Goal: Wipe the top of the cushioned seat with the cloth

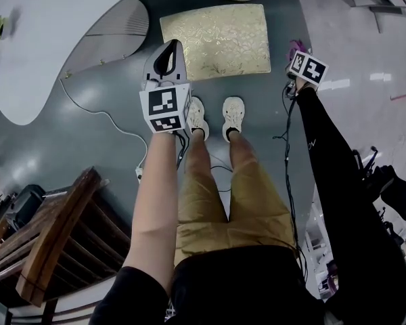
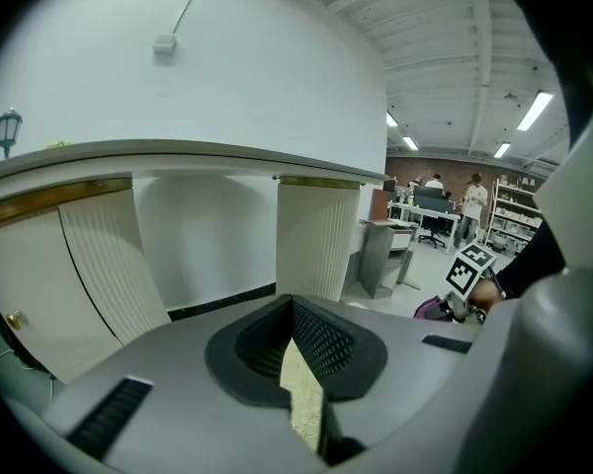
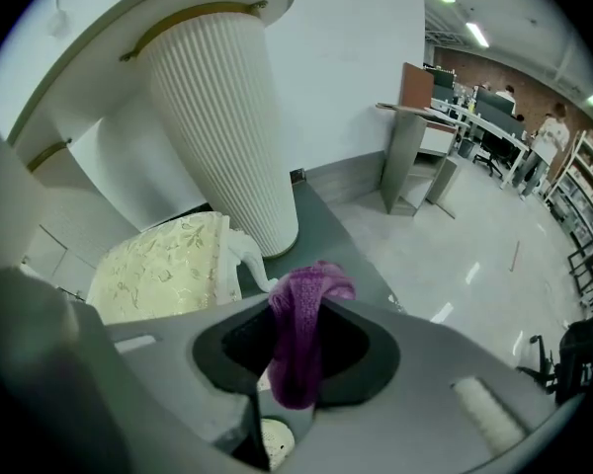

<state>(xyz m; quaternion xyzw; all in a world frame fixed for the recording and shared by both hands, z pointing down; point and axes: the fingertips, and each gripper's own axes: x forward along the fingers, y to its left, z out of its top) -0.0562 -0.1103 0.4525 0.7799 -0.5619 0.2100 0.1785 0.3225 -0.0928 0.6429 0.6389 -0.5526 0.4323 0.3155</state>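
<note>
Between the jaws of the right tongs (image 3: 298, 299) hangs a purple cloth (image 3: 296, 354). It is clamped fast, with its bunched top poking past the jaw tips and its tail drooping into the dark hollow behind them. Ahead and to the left of these tongs stands the cushioned seat (image 3: 153, 270), pale gold with a leafy pattern. The cloth and the seat are apart. Just beyond the seat, a ribbed white pedestal (image 3: 222, 117) rises to the underside of a white desk.

From the head view, the right tongs (image 1: 296, 48) hover over the grey floor (image 1: 108, 147) just off the seat's right edge (image 1: 216, 39), with the cloth (image 1: 294, 44) at their tip. The left tongs (image 1: 168, 46) line up with the seat's left edge.

The left tongs (image 2: 295, 309) are drawn narrow, with their tips meeting and nothing held. A sliver of the seat's pattern (image 2: 301, 393) shows through the slit between the pads. Ahead of them another ribbed pedestal (image 2: 316, 235) stands under the curved desk (image 2: 178, 67).

Behind both tongs are the person's pale shoes (image 1: 233, 114). A white cable (image 1: 101, 114) trails across the floor to the left of the left tongs. A wooden chair (image 1: 47, 242) stands well behind them on that side.
</note>
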